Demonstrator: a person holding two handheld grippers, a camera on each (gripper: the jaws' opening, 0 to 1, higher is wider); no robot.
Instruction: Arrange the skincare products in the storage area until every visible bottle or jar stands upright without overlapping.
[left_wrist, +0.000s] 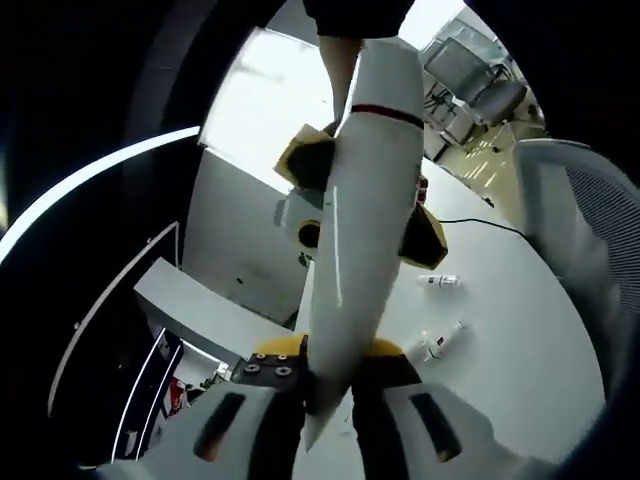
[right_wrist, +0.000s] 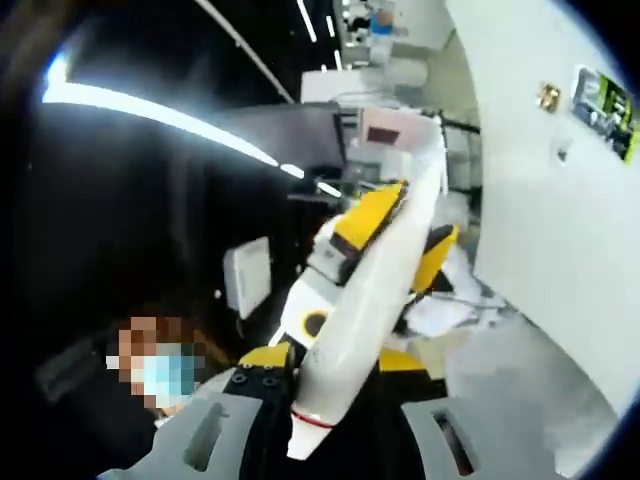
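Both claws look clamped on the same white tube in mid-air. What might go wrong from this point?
1. The white tube is pinched at opposite ends by the left claw and right claw; uneven pulling may bend it or make it slip out.
2. It hangs above the white table, so a drop may strike the two small bottles lying there.

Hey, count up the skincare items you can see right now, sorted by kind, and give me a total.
Long white tube with a red band, held between both grippers: 1
Small white bottles with red marks lying on the white table: 2
Total: 3
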